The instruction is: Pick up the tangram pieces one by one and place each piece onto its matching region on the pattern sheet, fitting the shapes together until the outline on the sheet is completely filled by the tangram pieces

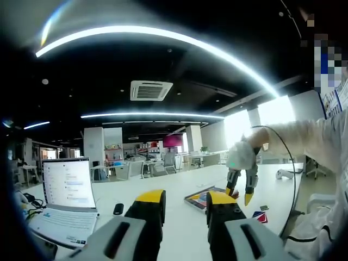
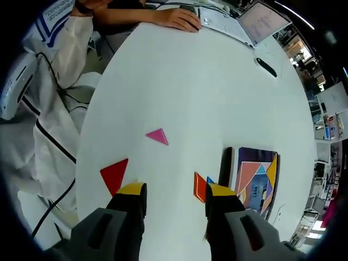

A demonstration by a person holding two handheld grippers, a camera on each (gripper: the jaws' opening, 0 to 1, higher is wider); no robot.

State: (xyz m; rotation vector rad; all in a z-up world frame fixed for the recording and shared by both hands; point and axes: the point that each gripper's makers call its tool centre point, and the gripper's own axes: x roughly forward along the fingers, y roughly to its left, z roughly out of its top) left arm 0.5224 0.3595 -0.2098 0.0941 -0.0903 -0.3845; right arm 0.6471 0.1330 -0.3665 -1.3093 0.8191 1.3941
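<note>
Tangram pieces are lying low in my right gripper view: pink triangle (image 2: 157,136), red triangle (image 2: 115,175), pattern sheet (image 2: 255,178). Right gripper (image 2: 175,198) is gaping empty; left gripper (image 1: 185,199), likewise apart, is facing a laptop (image 1: 66,201) at lower left.

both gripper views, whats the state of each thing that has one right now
left gripper: open, holding nothing
right gripper: open, holding nothing, over the table
laptop: lid open, screen lit
pattern sheet: flat on the table
pink triangle: loose on the table
red triangle: loose on the table
ceiling lights: on
</note>
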